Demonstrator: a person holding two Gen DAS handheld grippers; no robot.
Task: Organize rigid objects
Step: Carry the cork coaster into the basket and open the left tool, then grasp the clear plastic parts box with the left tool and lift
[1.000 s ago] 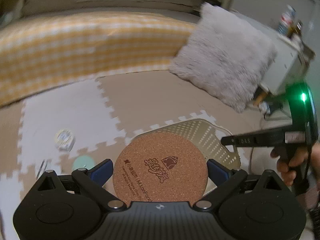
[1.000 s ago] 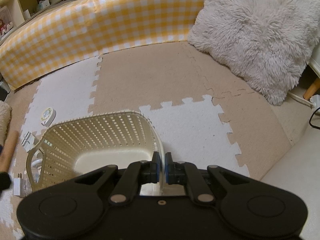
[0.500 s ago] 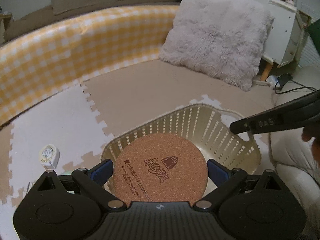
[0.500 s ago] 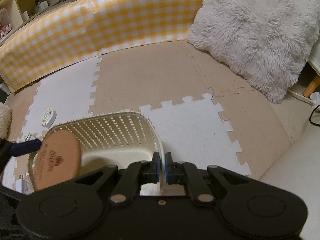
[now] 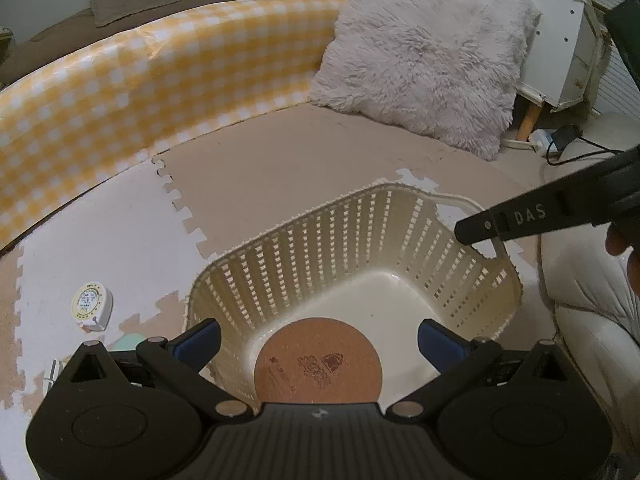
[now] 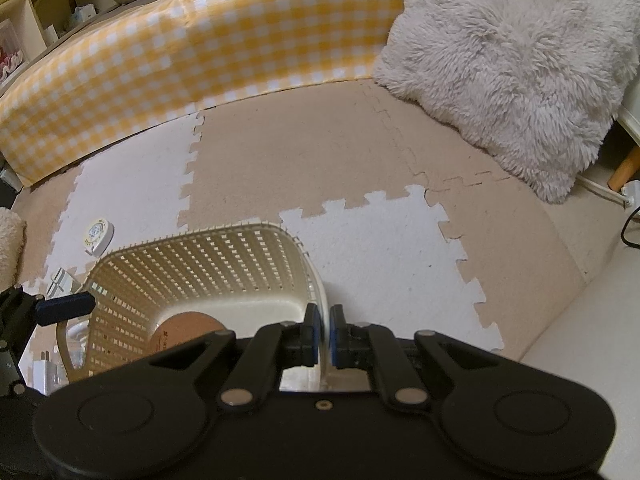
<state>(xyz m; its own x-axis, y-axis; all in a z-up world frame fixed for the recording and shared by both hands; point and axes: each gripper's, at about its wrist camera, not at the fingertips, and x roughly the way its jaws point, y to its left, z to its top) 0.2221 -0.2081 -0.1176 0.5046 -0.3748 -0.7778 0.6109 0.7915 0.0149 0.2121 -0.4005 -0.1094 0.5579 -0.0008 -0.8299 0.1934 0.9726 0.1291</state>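
Observation:
A round cork coaster (image 5: 318,360) lies flat on the floor of the cream slotted basket (image 5: 320,216), on its near side. My left gripper (image 5: 318,340) hangs over the basket's near rim, open, with its blue pads wide apart and nothing between them. My right gripper (image 6: 324,328) is shut on the basket's (image 6: 208,256) right rim, the thin wall pinched between its pads. In the right wrist view the coaster (image 6: 188,330) shows inside the basket, and one left finger (image 6: 66,306) reaches in from the left. The right gripper's black body (image 5: 520,220) crosses the left wrist view at the right.
A small round tape measure (image 5: 91,305) lies on the white foam mat left of the basket. Small white plugs (image 6: 44,368) sit beside the basket's left handle. A fluffy grey cushion (image 5: 424,56) and a yellow checked bolster (image 5: 160,80) line the back. A white cabinet (image 5: 568,52) and cables stand at the right.
My left gripper came over the basket with the coaster, then opened; the coaster now lies on the basket floor. The right gripper kept still on the rim.

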